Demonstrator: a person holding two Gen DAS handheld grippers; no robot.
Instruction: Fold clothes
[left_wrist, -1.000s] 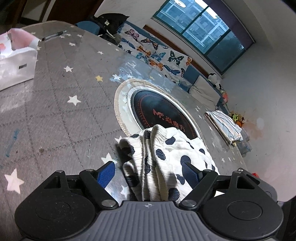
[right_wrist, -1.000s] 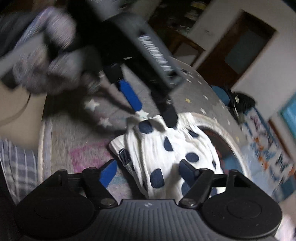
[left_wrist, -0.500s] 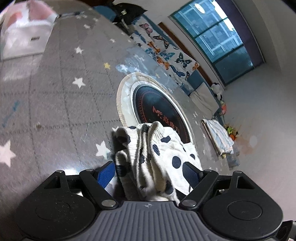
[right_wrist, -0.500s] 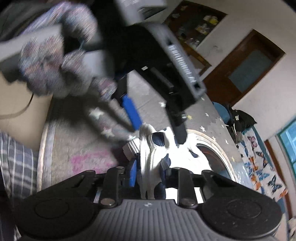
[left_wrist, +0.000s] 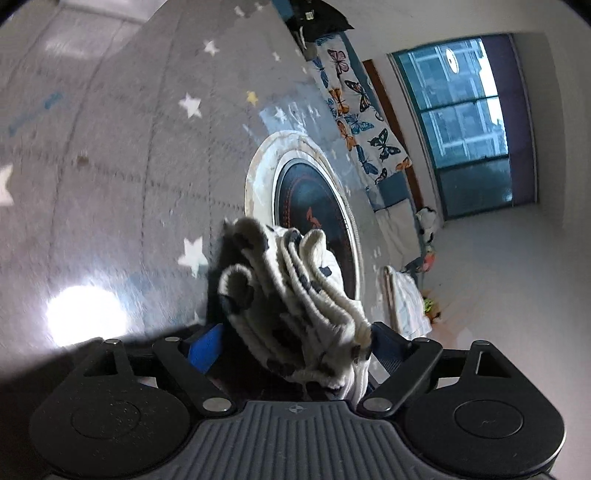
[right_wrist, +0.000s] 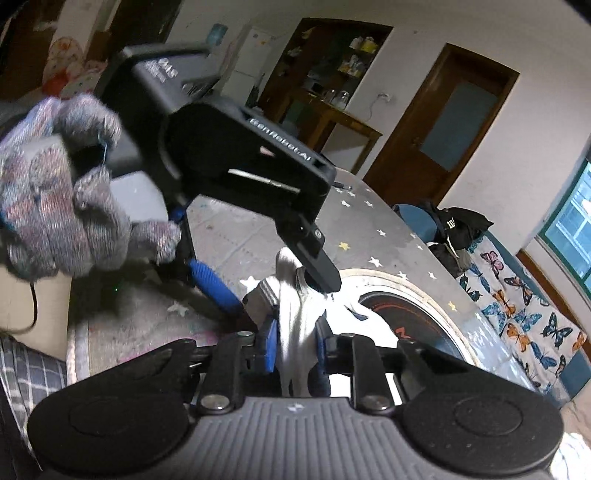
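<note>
A white garment with dark blue spots (left_wrist: 288, 288) is bunched into thick folds over the grey star-patterned table cover (left_wrist: 129, 166). My left gripper (left_wrist: 295, 343) straddles the bunch with its jaws wide and still opening; the blue pad (left_wrist: 207, 343) stands clear of the cloth. In the right wrist view a gloved hand (right_wrist: 55, 206) holds that left gripper (right_wrist: 273, 284) just beyond the garment (right_wrist: 295, 325). My right gripper (right_wrist: 295, 343) is closing, and its blue pads press a narrow white fold of the garment, held up off the table.
A round black hob with a pale ring (left_wrist: 310, 214) sits in the table just beyond the garment. A butterfly-print cushion (left_wrist: 354, 110) lines the far edge. A folded striped cloth (left_wrist: 406, 306) lies to the right, and black clothing (right_wrist: 458, 225) is heaped at the table's end.
My right gripper has gone from open to shut on a fold of the garment and lifted it. The left gripper has rolled, and the cloth between its jaws is more bunched.
</note>
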